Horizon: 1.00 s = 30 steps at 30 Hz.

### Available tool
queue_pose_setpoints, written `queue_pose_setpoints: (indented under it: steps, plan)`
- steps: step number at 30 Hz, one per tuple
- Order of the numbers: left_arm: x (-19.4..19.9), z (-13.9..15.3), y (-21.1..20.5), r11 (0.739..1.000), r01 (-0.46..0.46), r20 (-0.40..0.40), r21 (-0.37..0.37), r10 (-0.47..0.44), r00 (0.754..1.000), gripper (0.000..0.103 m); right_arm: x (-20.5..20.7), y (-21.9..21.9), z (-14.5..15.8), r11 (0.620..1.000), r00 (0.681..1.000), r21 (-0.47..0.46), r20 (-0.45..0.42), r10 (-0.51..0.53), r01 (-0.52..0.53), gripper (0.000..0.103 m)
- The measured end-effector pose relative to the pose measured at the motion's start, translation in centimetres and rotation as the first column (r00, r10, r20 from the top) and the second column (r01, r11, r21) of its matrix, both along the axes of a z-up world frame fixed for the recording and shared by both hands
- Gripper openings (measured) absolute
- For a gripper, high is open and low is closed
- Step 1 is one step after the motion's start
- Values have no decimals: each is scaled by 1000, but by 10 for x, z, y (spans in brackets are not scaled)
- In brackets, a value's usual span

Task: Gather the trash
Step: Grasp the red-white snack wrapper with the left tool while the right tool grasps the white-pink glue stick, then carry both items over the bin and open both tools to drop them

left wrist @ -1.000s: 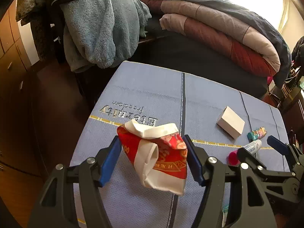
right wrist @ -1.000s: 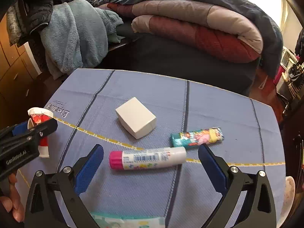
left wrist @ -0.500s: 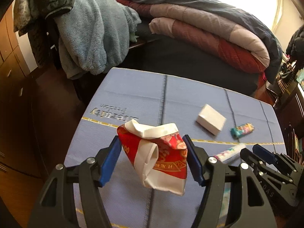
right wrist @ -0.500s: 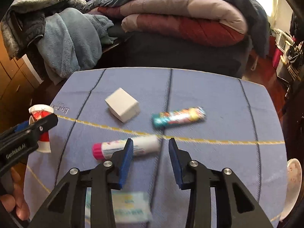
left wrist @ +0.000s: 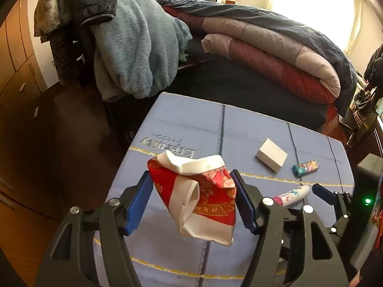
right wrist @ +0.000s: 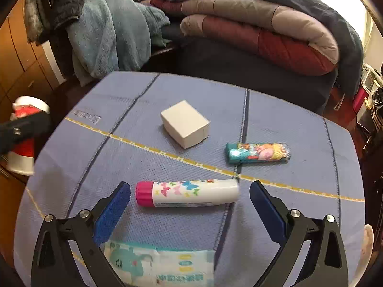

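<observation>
Your left gripper (left wrist: 191,203) pinches the crushed red-and-white cup (left wrist: 196,196) above the blue cloth's (right wrist: 275,110) left edge. Your right gripper (right wrist: 190,203), its jaws just reopened and spread wide, brackets the untouched pink-capped tube (right wrist: 186,193). Bare cloth separates the white box (right wrist: 185,123) from the candy wrapper (right wrist: 258,152).

Sunlit window (left wrist: 311,12) behind a quilt-piled bed (left wrist: 263,47), wooden cabinets (left wrist: 14,55) beside.

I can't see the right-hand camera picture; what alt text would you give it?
The open right gripper hovers over a white tube with a pink cap lying on a blue cloth. Beyond lie a white box and a colourful wrapper; a tissue pack lies nearest, with folded quilts behind.
</observation>
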<state>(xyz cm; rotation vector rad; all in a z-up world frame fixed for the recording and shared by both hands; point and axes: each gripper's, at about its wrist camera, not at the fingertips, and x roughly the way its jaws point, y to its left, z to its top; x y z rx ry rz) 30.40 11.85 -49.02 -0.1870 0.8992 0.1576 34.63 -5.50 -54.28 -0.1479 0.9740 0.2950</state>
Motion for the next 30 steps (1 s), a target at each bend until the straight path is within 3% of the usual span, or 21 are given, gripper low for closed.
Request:
queue_pose_setpoints:
  steps: [1, 9, 14, 22, 30]
  plan:
    - [-1, -2, 3, 1000, -1, -3, 0, 1, 1000, 66, 1, 1, -3, 1000, 1000, -10, -4, -12, 12, 86]
    - [-7, 3, 3, 1000, 17, -7, 3, -17, 1000, 66, -11, -15, 1, 996, 997, 34, -13, -76, 76, 85]
    - [-10, 19, -29, 999, 52, 0, -4, -52, 999, 66, -37, -46, 23, 993, 994, 48, 6, -110, 110, 85]
    - [-11, 46, -137, 984, 178, 22, -23, -178, 984, 66, -78, -145, 61, 971, 973, 77, 32, -229, 226, 85]
    - [-9, 54, -277, 942, 331, 34, -61, -329, 944, 66, -111, -269, 88, 926, 924, 58, 71, -376, 373, 85]
